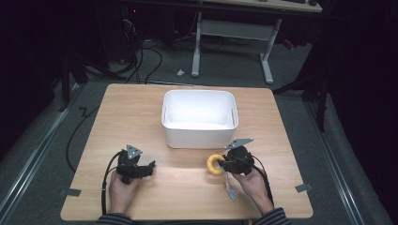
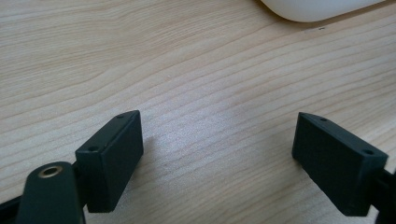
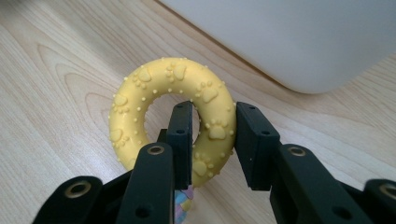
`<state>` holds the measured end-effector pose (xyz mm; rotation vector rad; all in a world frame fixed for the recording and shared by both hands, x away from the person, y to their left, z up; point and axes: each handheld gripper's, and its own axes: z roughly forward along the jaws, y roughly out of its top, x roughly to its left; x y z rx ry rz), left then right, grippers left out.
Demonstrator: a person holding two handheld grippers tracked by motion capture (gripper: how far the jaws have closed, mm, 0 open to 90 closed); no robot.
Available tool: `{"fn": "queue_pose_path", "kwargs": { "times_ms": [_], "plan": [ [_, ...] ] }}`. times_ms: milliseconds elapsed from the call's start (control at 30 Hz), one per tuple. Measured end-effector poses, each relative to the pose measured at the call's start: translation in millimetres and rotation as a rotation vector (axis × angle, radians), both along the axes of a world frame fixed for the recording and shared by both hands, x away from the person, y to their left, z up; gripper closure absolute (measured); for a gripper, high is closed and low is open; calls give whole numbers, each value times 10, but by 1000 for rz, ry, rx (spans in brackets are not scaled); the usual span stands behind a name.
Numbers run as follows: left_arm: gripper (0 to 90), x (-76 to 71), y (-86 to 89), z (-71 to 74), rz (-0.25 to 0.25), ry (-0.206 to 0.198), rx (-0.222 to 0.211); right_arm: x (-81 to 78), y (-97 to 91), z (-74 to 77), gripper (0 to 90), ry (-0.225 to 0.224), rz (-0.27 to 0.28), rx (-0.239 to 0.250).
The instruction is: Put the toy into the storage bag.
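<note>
1. The yellow ring toy (image 3: 173,116) is a thick rubbery doughnut with a round hole through its middle. Its surface is matt and evenly yellow, dotted with small raised bumps and embossed paw prints that run round the whole band.
2. A short pastel braided cord (image 3: 183,205) hangs from the ring's lower edge, showing between the black jaws in the right gripper view and trailing toward the person's wrist in the high view.
3. The right gripper (image 3: 212,135) is clamped on the ring: one jaw passes through the hole and the other presses on the outer rim, so one side of the band is pinched between the pads.
4. In the high view the ring (image 1: 215,164) sits at the tip of the right gripper (image 1: 221,165), just in front of the near wall of the white bin (image 1: 199,133) and near the bin's right-hand corner. Whether it touches the wooden table (image 1: 187,197) or hangs just above it, I cannot tell.
5. The left gripper (image 2: 217,140) has its jaws spread wide with only bare wood grain between them. In the high view it (image 1: 151,165) rests near the table's front left, well apart from the ring.
</note>
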<state>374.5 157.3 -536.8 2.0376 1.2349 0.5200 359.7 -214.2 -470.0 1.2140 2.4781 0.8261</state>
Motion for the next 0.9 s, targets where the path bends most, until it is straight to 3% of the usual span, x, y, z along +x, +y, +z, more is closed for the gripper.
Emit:
{"fn": "queue_pose_path", "kwargs": {
  "times_ms": [233, 567, 900],
  "plan": [
    [167, 0, 0, 0, 0, 0, 0, -51, -182, 143, 690, -18, -30, 47],
    [167, 0, 0, 0, 0, 0, 0, -99, -310, 346, 690, -59, -36, 63],
    [167, 0, 0, 0, 0, 0, 0, -127, -374, 509, 690, -70, -30, 74]
  ]
}}
